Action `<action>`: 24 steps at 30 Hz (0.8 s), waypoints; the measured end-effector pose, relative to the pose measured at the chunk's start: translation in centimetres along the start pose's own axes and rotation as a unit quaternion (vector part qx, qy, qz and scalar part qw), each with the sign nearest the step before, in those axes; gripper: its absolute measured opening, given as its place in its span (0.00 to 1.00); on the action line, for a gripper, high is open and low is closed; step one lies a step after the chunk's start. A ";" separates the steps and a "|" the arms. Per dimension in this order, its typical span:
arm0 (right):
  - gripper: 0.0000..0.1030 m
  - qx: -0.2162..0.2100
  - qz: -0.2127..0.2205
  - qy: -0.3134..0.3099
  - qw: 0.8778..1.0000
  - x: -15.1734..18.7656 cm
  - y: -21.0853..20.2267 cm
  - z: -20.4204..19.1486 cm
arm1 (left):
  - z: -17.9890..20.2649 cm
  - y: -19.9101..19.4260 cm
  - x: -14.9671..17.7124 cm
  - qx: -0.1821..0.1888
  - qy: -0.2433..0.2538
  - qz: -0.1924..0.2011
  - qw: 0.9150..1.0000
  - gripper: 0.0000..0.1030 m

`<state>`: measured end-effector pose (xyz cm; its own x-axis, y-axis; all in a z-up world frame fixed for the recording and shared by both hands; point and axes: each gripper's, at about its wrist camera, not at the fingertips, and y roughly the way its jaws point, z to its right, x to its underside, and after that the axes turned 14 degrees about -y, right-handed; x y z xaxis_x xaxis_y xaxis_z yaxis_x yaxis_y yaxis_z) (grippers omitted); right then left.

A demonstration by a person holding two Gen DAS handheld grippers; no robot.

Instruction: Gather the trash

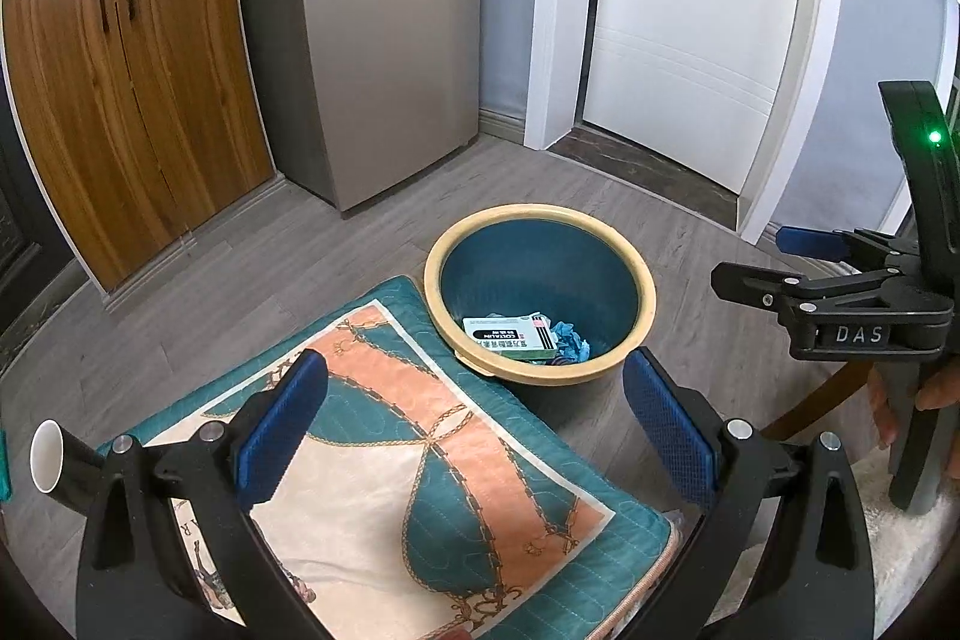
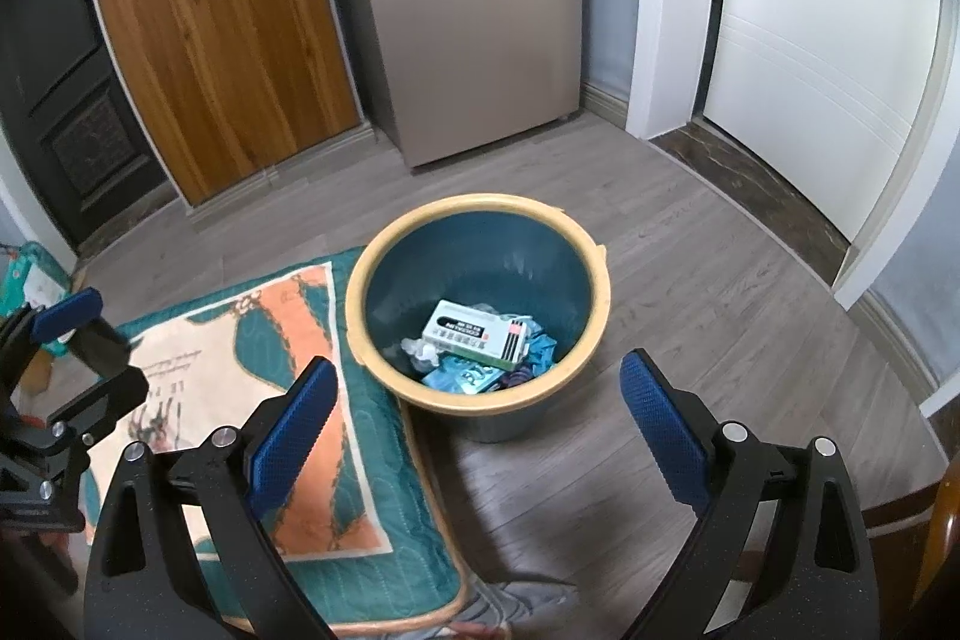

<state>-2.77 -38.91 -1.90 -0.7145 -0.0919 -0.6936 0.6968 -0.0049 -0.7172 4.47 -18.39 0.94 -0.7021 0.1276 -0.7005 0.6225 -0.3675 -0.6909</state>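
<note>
Risk: we hold both grippers, left (image 1: 474,430) and right (image 2: 480,424), jaws spread and empty above the cream-rimmed teal plastic bin (image 2: 384,250), so nudging it could spill the white cardboard box (image 2: 477,334).

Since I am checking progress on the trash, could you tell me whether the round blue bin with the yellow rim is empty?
No, the round blue bin with the yellow rim holds a white and green cardboard box lying on crumpled blue wrappers.
</note>
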 end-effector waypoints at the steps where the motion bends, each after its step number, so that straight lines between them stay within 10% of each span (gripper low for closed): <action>1: 0.92 0.000 0.000 0.000 1.000 0.0 0.0 0.0 | 0.0 0.0 0.0 -0.001 0.000 0.000 1.000 0.94; 24: 0.92 -0.001 -0.001 0.000 1.000 0.0 0.0 0.0 | 0.4 0.2 0.0 -0.006 0.010 -0.002 1.000 0.94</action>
<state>-2.76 -38.88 -1.95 -0.7161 -0.0910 -0.6921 0.6951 -0.0029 -0.7189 4.48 -18.87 0.85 -0.6975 0.1473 -0.7013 0.6239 -0.3566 -0.6954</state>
